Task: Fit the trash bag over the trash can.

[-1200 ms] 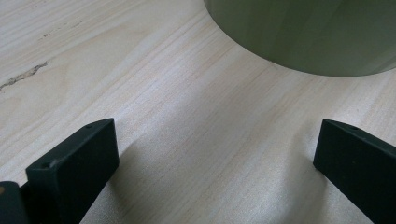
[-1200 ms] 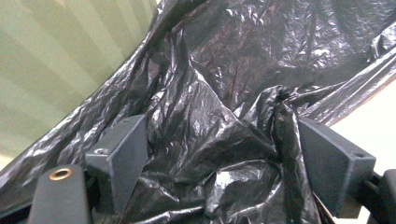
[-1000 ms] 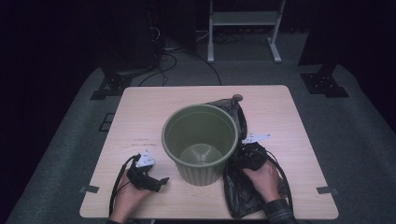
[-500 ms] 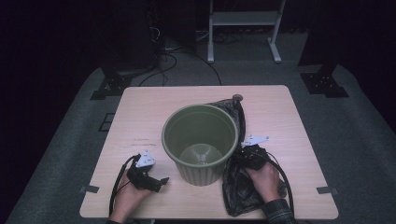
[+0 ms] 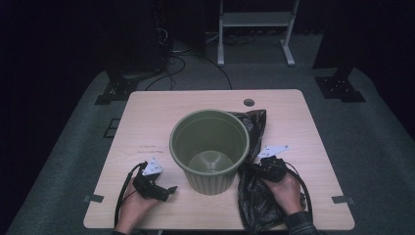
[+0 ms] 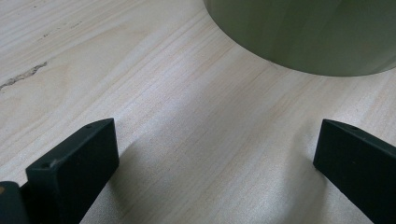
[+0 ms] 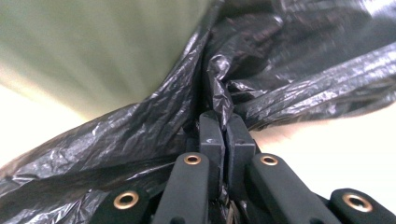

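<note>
While the high view gives me the whole table, with the green bin at its middle and the black bag lying from the bin's 1 o'clock round to its 4 o'clock, my right gripper view shows the pinch itself: the right gripper has just closed its jaws on a crinkled, glossy fold of bag against the bin's wall. At the bin's 8 o'clock, my left gripper rests wide apart over bare wood.

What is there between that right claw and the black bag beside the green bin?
Nothing: the right gripper has just closed its jaws on a fold of the black bag, beside the green bin.
</note>
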The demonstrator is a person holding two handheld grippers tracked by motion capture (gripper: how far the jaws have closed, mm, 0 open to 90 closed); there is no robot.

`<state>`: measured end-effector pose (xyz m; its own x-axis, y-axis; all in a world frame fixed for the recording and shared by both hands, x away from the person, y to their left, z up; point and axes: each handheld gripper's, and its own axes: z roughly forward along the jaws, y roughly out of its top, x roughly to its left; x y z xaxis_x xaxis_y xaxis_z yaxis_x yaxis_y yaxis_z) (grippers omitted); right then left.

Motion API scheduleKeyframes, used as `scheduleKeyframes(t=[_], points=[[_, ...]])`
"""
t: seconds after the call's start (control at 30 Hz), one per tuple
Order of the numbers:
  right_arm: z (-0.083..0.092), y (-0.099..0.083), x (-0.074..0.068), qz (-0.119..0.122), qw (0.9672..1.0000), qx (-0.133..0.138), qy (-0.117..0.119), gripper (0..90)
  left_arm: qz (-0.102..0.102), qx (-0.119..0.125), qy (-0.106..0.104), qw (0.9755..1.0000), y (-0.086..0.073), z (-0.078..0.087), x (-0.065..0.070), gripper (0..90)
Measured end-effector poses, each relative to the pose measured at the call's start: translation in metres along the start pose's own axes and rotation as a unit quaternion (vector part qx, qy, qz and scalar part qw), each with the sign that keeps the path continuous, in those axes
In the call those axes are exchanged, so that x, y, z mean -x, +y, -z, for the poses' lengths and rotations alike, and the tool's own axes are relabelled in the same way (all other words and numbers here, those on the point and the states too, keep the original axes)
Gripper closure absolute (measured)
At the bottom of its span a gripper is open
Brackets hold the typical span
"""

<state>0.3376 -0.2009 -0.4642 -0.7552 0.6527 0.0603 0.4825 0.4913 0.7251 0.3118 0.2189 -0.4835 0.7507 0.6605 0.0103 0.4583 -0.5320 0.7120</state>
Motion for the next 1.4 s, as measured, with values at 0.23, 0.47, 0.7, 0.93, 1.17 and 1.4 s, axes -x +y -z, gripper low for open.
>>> scheduleKeyframes(t=[0.23,0.47,0.7,0.93,1.17,1.4], points=[[0.021,0.01,-0.009,0.026,0.9988,0.031,0.028,88.0,0.0,0.0,0.0,1.0,0.0,0.0,0.0,0.0],[0.041,0.018,-0.014,0.039,0.9964,0.047,0.058,88.0,0.0,0.0,0.0,1.0,0.0,0.0,0.0,0.0],[0.059,0.026,-0.019,0.062,0.9923,0.071,0.08,88.0,0.0,0.0,0.0,1.0,0.0,0.0,0.0,0.0],[0.079,0.033,-0.022,0.077,0.9858,0.098,0.112,88.0,0.0,0.0,0.0,1.0,0.0,0.0,0.0,0.0],[0.101,0.042,-0.026,0.096,0.9783,0.119,0.14,88.0,-0.002,-0.001,0.0,1.0,0.0,0.0,0.0,0.0],[0.121,0.054,-0.03,0.116,0.9692,0.14,0.166,88.0,-0.002,-0.001,0.0,1.0,0.0,0.0,0.0,0.0]])
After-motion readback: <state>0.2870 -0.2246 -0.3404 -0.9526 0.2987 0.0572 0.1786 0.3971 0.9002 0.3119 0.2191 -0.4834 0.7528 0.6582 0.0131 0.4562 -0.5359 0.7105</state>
